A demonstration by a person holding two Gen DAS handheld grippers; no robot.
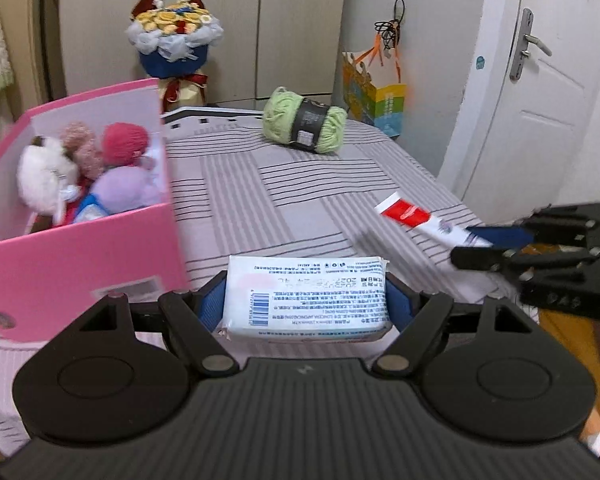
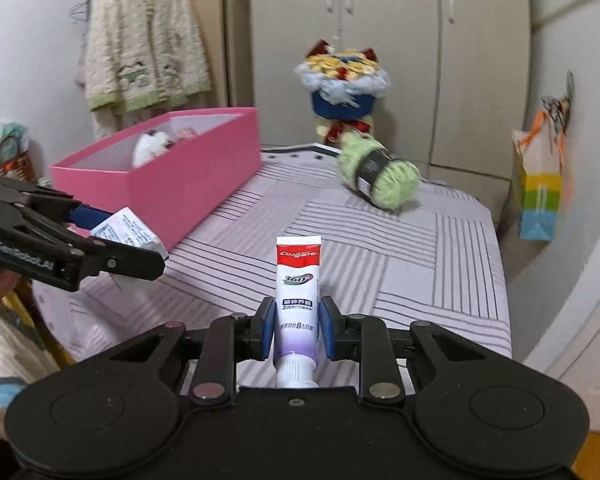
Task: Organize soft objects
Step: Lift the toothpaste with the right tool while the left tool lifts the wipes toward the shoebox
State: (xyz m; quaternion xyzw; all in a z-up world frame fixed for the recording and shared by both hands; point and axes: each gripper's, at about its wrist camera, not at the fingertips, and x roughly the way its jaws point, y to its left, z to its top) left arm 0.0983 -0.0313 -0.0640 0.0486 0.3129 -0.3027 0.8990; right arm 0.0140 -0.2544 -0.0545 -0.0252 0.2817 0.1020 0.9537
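Observation:
My left gripper [image 1: 306, 304] is shut on a white tissue pack [image 1: 306, 300] and holds it above the striped bed, just right of the pink box [image 1: 80, 264]. The box holds several plush toys [image 1: 84, 168]. My right gripper [image 2: 297, 330] is shut on a Colgate toothpaste tube [image 2: 298, 280], cap end toward the camera, held above the bed. In the left wrist view the right gripper [image 1: 496, 246] and tube [image 1: 412, 216] show at the right. In the right wrist view the left gripper [image 2: 140, 250] and pack [image 2: 126, 228] show at the left. A green yarn skein [image 1: 304, 124] [image 2: 380, 178] lies at the far side.
A crocheted bouquet [image 1: 172, 36] stands behind the bed by the wardrobe. A colourful gift bag [image 2: 538, 188] hangs on the right wall near a white door [image 1: 540, 92]. A cardigan [image 2: 144, 40] hangs at the left. The striped bedcover [image 2: 380, 260] spans the middle.

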